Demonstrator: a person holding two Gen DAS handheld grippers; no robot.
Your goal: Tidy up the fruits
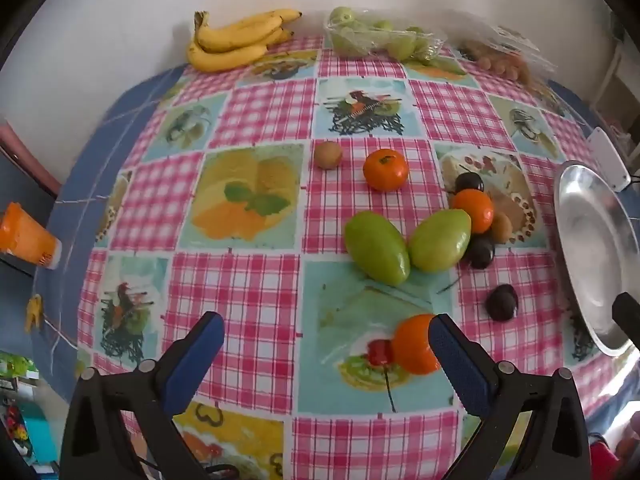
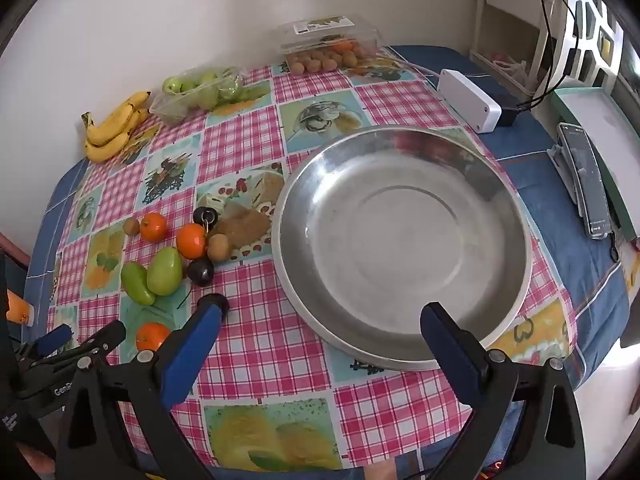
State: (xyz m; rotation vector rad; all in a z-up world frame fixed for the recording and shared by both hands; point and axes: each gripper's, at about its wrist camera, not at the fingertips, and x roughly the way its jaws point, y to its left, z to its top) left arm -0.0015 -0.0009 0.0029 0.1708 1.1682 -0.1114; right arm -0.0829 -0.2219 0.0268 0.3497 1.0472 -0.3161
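Loose fruit lies on the checked tablecloth: two green mangoes (image 1: 376, 248) (image 1: 440, 245), three oranges (image 1: 385, 169) (image 1: 473, 209) (image 1: 414, 344), dark plums (image 1: 501, 302), and kiwis (image 1: 327, 154). A large steel bowl (image 2: 404, 240) sits empty to the right. My left gripper (image 1: 324, 336) is open and empty, its right finger beside the nearest orange. My right gripper (image 2: 320, 320) is open and empty over the bowl's near rim (image 2: 376, 354). The left gripper also shows in the right wrist view (image 2: 86, 338).
Bananas (image 1: 236, 40), a tray of green fruit (image 1: 380, 38) and a clear box of small brown fruit (image 2: 328, 50) stand along the back wall. A white box (image 2: 468, 100) and a phone (image 2: 588, 180) lie right of the bowl. An orange cup (image 1: 26, 236) stands at left.
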